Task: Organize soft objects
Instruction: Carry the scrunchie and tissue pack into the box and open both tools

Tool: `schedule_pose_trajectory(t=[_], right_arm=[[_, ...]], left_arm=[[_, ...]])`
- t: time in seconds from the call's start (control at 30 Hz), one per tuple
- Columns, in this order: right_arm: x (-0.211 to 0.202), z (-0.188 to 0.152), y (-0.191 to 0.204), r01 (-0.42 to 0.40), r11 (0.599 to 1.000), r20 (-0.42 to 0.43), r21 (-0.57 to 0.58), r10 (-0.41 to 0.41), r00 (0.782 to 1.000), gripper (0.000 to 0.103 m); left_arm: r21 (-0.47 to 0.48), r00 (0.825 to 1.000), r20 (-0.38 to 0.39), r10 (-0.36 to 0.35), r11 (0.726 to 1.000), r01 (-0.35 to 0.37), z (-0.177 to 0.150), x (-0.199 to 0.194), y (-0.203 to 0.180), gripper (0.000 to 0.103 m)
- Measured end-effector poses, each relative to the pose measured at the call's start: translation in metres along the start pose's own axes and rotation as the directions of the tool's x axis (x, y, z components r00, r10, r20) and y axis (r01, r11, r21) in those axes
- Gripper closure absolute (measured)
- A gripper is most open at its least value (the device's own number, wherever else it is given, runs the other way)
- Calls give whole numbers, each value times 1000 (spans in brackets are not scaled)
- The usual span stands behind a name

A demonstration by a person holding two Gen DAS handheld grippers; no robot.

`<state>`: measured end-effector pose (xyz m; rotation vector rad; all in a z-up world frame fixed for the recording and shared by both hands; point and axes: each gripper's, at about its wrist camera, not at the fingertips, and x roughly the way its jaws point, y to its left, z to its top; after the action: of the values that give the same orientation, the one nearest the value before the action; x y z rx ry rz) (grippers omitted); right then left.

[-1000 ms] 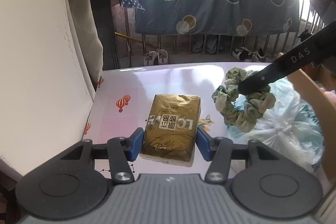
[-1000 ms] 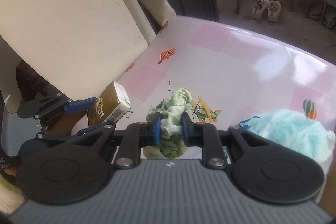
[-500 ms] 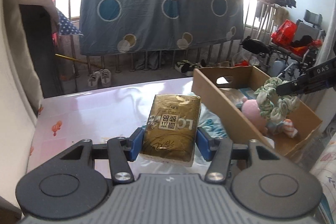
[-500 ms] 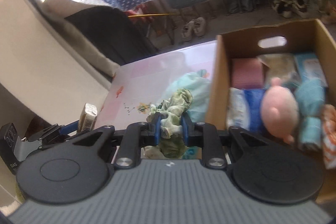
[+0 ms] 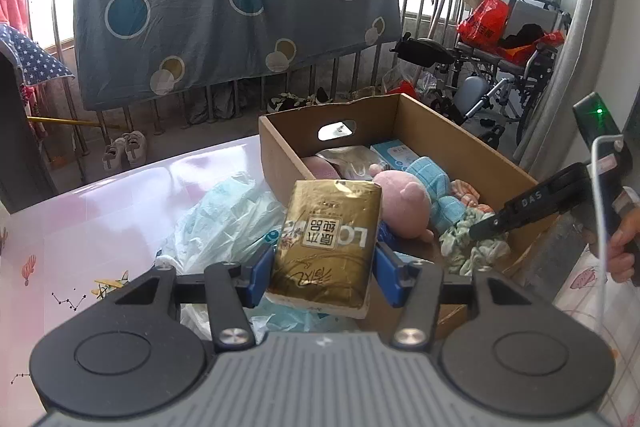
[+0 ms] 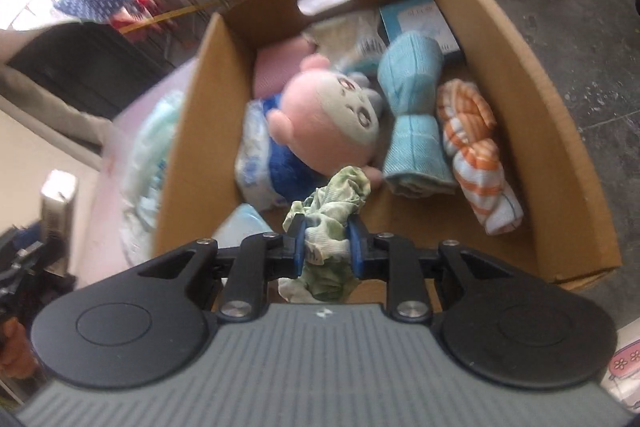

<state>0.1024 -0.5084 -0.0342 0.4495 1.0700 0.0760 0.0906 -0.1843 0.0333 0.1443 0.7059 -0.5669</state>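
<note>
Two grippers each carried something soft. The left gripper (image 5: 324, 273) had its blue fingers (image 5: 262, 275) about half open and pressed on the sides of a pack (image 5: 330, 241), a flat, glossy gold foil block with printed characters, its lower edge showing white. It hung tilted above the crinkled pale-blue plastic bag (image 5: 224, 219) on the shiny pink surface (image 5: 100, 211), just in front of the box's near left wall.

The right gripper (image 6: 326, 247) had its fingers (image 6: 298, 247) nearly together on a scrunchie (image 6: 332, 223), a ruffled ring of green-and-white mottled cloth that bunched out above and below the pads. The scrunchie was held inside the box (image 6: 532, 99), low over its near end.

The box was plain brown cardboard, rectangular, open-topped, with an oval hand slot in the far wall. In it lay a plush doll (image 6: 332, 123) with a round pink head, a rolled pale-blue towel (image 6: 416, 123) of ribbed weave, a twisted orange-and-white striped cloth (image 6: 476, 155), a blue-and-white wrapped pack, and flat packets at the far end. This view was blurred.

A second earlier both grippers were over the surface, with no box in either view, and the pack hung just above the pink top. Half a second earlier the scrunchie was still outside the box, beside its left wall; now it was over the contents. The pack's grip looked unchanged, while the right fingers had just been easing slightly apart with the scrunchie still between them.
</note>
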Motion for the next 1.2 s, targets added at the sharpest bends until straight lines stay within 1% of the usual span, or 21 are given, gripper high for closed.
schedule_pose_trajectory(t=[0.03, 0.1, 0.13, 0.17, 0.2, 0.23, 0.27, 0.33, 0.5, 0.6, 0.67, 0.77, 0.9, 0.93, 0.97, 1.03, 1.1, 1.2], right_arm=[[9, 0, 0, 7, 1000, -36, -14, -8, 999, 79], [25, -1, -2, -16, 1000, -107, -18, 14, 994, 75], [29, -2, -3, -42, 999, -131, -7, 41, 991, 70], [31, -2, -4, -76, 997, -151, 2, 76, 986, 61], [31, -3, -4, -102, 995, -153, 6, 102, 983, 56], [29, -3, -4, -126, 992, -148, 11, 126, 981, 47], [26, -2, -6, -150, 988, -142, 19, 151, 978, 42], [21, 1, -10, -179, 983, -119, 39, 182, 976, 37], [-16, 3, -20, -194, 980, -12, 54, 195, 981, 36], [-41, 0, -26, -196, 979, 73, 55, 192, 979, 34], [-61, -2, -30, -181, 982, 131, 56, 172, 976, 32], [-84, -7, -36, -167, 983, 198, 69, 151, 968, 30], [-106, -17, -47, -176, 979, 261, 101, 145, 954, 30], [-109, -20, -50, -175, 978, 273, 110, 139, 952, 29], [-110, -24, -52, -172, 978, 278, 118, 134, 951, 28], [-112, -33, -56, -167, 976, 281, 137, 124, 952, 28], [-114, -44, -62, -169, 973, 281, 159, 120, 952, 28], [-118, -59, -67, -180, 966, 293, 185, 120, 948, 28]], left_arm=[[7, 1000, -6, -3, 1000, 3, 2, 3, -4, 48], [16, 1000, -16, -8, 1000, 8, 4, 10, -9, 48], [22, 1000, -21, -11, 1000, 11, 4, 13, -12, 48], [27, 1000, -26, -14, 1000, 15, 6, 17, -16, 48], [32, 999, -31, -17, 999, 18, 8, 21, -18, 48], [36, 999, -37, -21, 999, 23, 9, 25, -21, 48], [41, 999, -42, -26, 999, 28, 10, 29, -24, 48], [53, 998, -52, -38, 998, 41, 13, 36, -30, 48], [82, 992, -90, -87, 992, 94, 23, 59, -49, 48], [95, 983, -128, -128, 985, 141, 30, 76, -67, 48], [98, 973, -166, -159, 979, 177, 35, 91, -79, 48], [66, 953, -222, -208, 972, 227, 43, 116, -98, 48], [0, 928, -251, -274, 959, 283, 50, 147, -120, 44], [-17, 922, -263, -284, 957, 290, 49, 155, -125, 38], [-32, 917, -278, -287, 957, 290, 48, 162, -128, 35], [-59, 909, -301, -289, 957, 284, 45, 169, -130, 35], [-73, 909, -300, -290, 957, 282, 42, 166, -129, 35], [-67, 920, -281, -273, 962, 265, 41, 152, -121, 35]])
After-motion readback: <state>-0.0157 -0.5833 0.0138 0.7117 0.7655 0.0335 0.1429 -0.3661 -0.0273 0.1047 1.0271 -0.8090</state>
